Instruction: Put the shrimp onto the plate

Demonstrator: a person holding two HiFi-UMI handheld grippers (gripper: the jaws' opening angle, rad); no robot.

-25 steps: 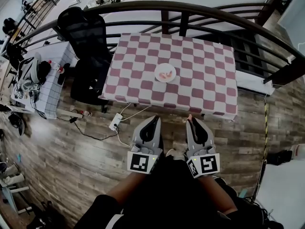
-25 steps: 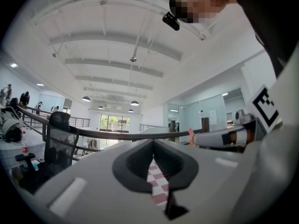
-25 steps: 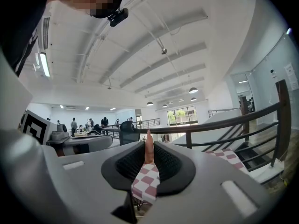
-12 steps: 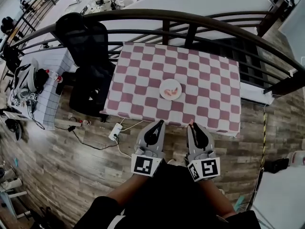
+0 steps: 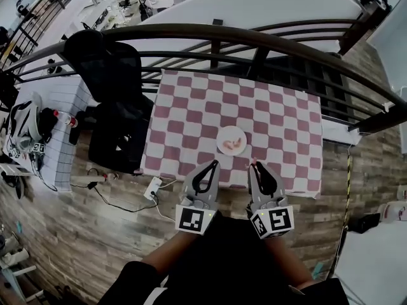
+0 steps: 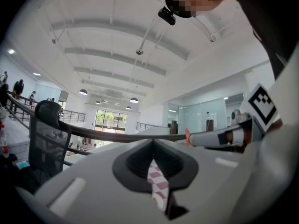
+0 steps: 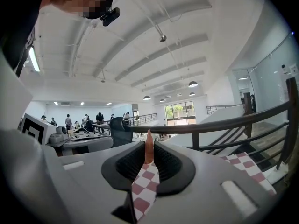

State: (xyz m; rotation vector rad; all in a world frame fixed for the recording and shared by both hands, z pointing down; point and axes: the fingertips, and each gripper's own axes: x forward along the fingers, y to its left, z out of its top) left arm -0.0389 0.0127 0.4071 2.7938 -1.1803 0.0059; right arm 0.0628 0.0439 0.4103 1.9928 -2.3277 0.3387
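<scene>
Our right gripper pinches shrimp at jaw tips, jaws slightly apart; our left gripper pressed together at tips. Plate on checkered table ahead.

so the plate with shrimp on it sits near the table's front edge, chair to the table's left, railing behind

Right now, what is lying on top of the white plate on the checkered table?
Pinkish-orange shrimp lie on the plate, toward its right half; how many is too small to tell. The plate surface under them is covered; the rest is bare.
</scene>
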